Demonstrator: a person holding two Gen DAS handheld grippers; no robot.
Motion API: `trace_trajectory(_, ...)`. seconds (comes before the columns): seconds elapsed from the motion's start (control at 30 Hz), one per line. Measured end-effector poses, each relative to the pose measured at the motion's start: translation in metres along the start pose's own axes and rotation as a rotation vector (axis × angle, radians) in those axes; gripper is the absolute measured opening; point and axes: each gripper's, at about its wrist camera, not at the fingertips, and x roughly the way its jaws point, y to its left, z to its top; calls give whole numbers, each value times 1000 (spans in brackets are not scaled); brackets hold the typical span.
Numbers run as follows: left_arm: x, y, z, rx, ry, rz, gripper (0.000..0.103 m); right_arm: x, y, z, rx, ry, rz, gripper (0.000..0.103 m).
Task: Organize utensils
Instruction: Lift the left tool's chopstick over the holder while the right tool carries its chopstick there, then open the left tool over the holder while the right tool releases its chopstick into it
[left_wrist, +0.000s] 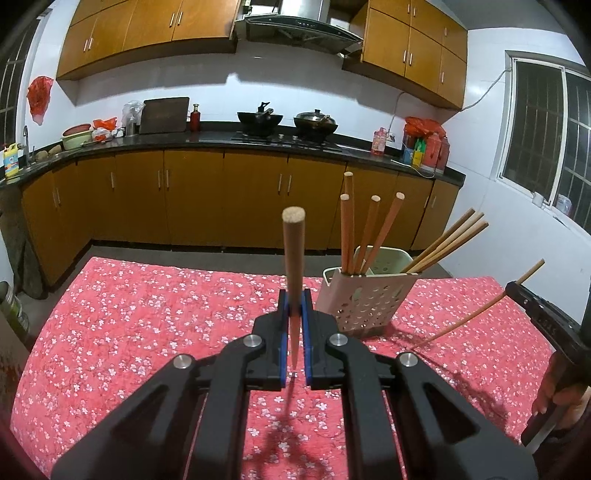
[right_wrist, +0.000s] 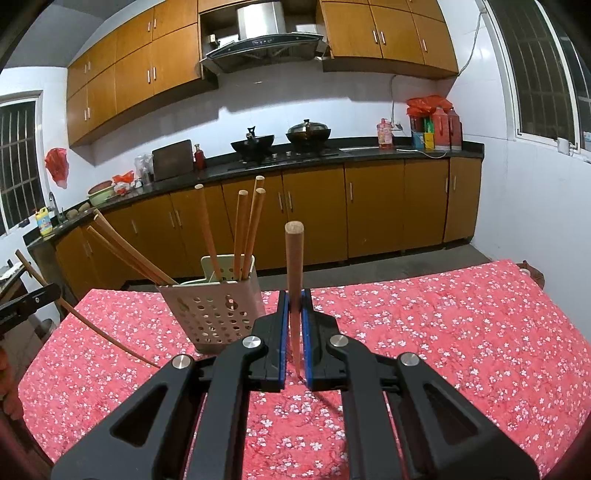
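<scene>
Behind my red flowery tablecloth (left_wrist: 129, 314) the kitchen is sitting quiet, and the holder (left_wrist: 364, 299) is standing on it with other chopsticks inside. My left gripper (left_wrist: 294, 332) is pinching one chopstick (left_wrist: 293, 258) low down, and my right gripper (right_wrist: 294, 332) is pinching another chopstick (right_wrist: 294, 266) the same way. I am guessing they are light, stiff and a bit slippery, so squeezing near the thin end is letting them wobble.

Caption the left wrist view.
Left gripper holds a chopstick upright beside the perforated holder on the floral tablecloth.
</scene>
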Motion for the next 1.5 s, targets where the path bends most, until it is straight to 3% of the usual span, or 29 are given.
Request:
trace_trajectory(0.3,-5,-3,4,-7,-10,-33,8,-7,4,9,-3,-21,26,7)
trace_trajectory(0.8,-35,-53,54,52,-142,-158,8,-61,40,79,-3,-258,223,7)
trace_trajectory(1.3,-11,-70,93,-1,-250,-114,8,-33,59,106,-3,-421,187,7)
trace_trajectory(1.5,9,-69,90,0,-238,-95,8,-7,64,101,-8,-407,170,7)
